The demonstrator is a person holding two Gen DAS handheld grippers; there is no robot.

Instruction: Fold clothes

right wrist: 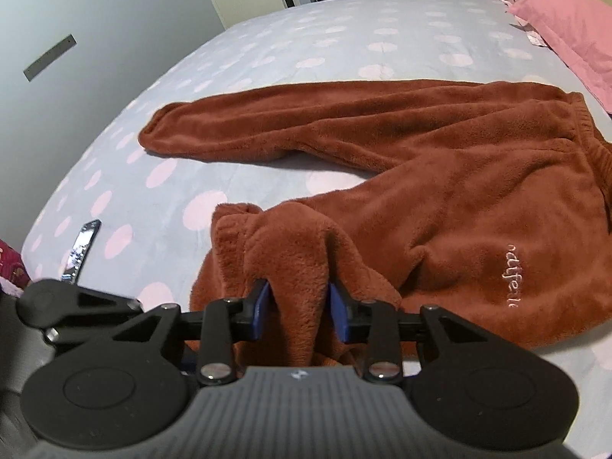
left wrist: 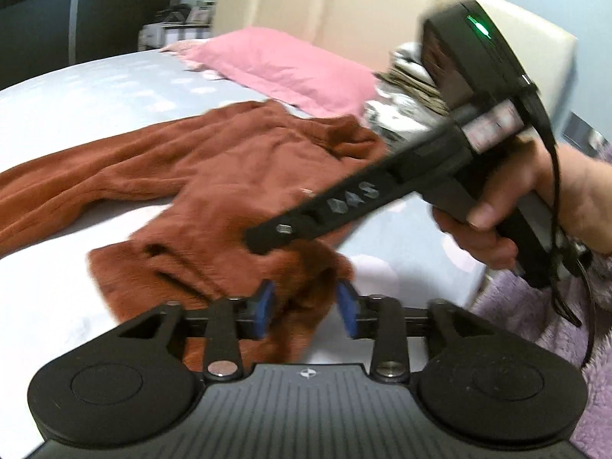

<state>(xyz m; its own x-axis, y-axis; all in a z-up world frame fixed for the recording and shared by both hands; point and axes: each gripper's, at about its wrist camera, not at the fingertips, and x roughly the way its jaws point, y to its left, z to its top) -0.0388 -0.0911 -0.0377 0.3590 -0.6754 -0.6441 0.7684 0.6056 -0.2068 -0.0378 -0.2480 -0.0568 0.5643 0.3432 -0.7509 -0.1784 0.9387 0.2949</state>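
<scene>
The brown fleece pants (right wrist: 440, 176) lay spread on the spotted bed sheet (right wrist: 267, 38), near a pink pillow (right wrist: 566, 30). 1 leg (right wrist: 306, 122) stretched out long and flat across the bed. The other leg (right wrist: 290, 252) was bunched up close to the 2 claws.

The right gripper (right wrist: 300, 308) had a thick fold of that bunched leg between its blue pads (right wrist: 338, 313). The pads looked pressed into the fluff on both sides, so it seemed to be holding the cloth. The left gripper (left wrist: 306, 308) was partly open. Brown cloth sat in the gap, but its pads (left wrist: 346, 310) did not seem to squeeze it. In the left view a hand (left wrist: 535, 206) held the right tool over the pants.

The pants looked soft, thick and floppy. They were most likely light, and fuzzy enough that they would not slip out of the pads. They would sag and bend wherever they were not held. A good place to grab would be the cuff (right wrist: 160, 130) or the stretchy waistband (right wrist: 589, 141), because an edge keeps its line better than the puffy middle. Grabbing a thick bunch could drag more layers along than wanted.
</scene>
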